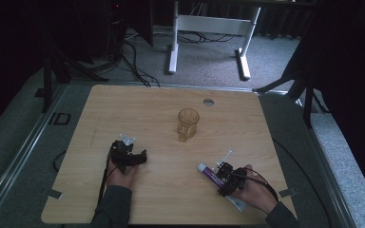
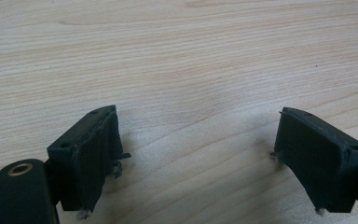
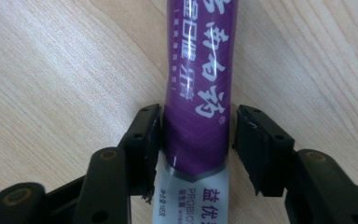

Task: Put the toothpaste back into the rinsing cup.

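A purple and white toothpaste tube [image 1: 208,174] lies flat on the wooden table [image 1: 123,109] at the front right. My right gripper [image 1: 223,167] is down over it and open. In the right gripper view, the tube [image 3: 198,60] runs between the jaws of my right gripper [image 3: 198,111]. One pad touches its side and the other pad [image 3: 256,149] stands a sliver off it. My left gripper [image 1: 130,153] rests at the front left. In the left gripper view, the left gripper [image 2: 198,114] is wide open over bare wood.
An amber glass cup [image 1: 188,124] stands upright in the middle of the table, apart from both grippers. A round cable hole [image 1: 208,101] sits near the far edge. Beyond the table are a white desk frame [image 1: 173,47] and cables on grey carpet.
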A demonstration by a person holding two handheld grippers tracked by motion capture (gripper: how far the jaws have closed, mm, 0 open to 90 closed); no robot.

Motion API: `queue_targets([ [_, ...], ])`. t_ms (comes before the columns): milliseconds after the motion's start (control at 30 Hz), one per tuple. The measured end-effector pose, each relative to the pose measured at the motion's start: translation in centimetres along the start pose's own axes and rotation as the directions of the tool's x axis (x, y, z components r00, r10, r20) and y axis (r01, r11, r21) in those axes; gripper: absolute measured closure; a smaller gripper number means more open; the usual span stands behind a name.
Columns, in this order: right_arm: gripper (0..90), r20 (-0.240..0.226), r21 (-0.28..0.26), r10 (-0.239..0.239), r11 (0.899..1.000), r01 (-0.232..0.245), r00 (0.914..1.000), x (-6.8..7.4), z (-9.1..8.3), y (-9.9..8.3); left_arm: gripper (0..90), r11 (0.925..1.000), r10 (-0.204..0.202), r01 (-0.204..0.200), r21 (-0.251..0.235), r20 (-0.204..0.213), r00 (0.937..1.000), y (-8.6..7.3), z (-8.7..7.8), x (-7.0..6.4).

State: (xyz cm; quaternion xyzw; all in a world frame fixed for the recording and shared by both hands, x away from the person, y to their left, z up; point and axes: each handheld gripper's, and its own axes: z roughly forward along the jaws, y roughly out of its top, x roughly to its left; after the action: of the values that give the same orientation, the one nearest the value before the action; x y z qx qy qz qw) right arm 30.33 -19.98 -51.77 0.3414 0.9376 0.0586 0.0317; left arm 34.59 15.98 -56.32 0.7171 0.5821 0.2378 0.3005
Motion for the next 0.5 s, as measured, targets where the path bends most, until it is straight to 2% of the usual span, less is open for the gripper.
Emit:
queue_targets([
  [500, 58.5, -0.003, 0.018, 0.000, 1.000, 0.000, 1.0000, 0.15, 0.08, 0.58, 14.0, 1.0000, 0.000, 0.000, 0.000, 0.000, 1.0000, 0.00, 0.00, 0.00],
])
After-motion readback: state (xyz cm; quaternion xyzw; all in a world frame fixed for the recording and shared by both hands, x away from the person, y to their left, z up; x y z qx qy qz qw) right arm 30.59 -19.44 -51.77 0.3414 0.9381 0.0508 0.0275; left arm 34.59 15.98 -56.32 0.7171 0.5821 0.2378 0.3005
